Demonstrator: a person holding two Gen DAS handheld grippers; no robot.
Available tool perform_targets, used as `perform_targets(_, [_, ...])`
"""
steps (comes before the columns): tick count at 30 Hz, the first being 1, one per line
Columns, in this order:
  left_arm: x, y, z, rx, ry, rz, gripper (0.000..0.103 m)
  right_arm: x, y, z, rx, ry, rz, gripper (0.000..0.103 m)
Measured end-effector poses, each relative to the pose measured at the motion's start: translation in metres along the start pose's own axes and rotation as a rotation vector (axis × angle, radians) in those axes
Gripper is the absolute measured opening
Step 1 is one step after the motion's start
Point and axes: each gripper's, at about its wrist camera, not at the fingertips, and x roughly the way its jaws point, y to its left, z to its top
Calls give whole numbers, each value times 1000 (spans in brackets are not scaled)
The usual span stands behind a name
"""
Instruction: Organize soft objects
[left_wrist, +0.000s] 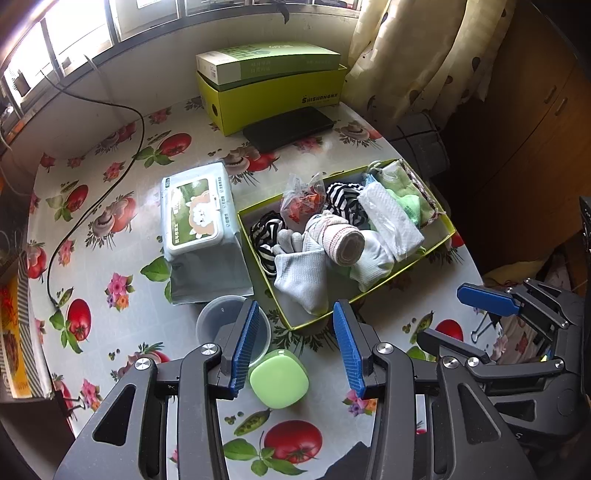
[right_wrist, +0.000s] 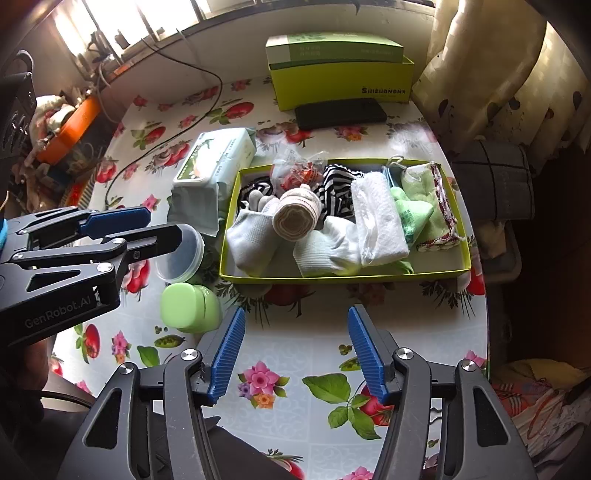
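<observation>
Inside the green tray (right_wrist: 343, 277) — white socks (right_wrist: 327, 251), rolled bandage (right_wrist: 295, 218), striped cloth (right_wrist: 338, 188).

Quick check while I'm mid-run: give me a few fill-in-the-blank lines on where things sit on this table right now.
1. The rolled beige sock lies inside the shallow ____ tray.
2. Both the left gripper and the right gripper have jaws that are ____ and hold nothing.
3. The wet wipes pack lies on the table just ____ the tray, not in it.
4. The green box is stacked on top of the ____ box.

Missing words: yellow-green; open; outside; yellow
</observation>
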Motion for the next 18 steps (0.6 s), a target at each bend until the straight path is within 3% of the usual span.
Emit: perform_targets(18, [7, -2, 0, 0, 30, 10, 44, 7, -2, -1, -2, 10, 16, 59])
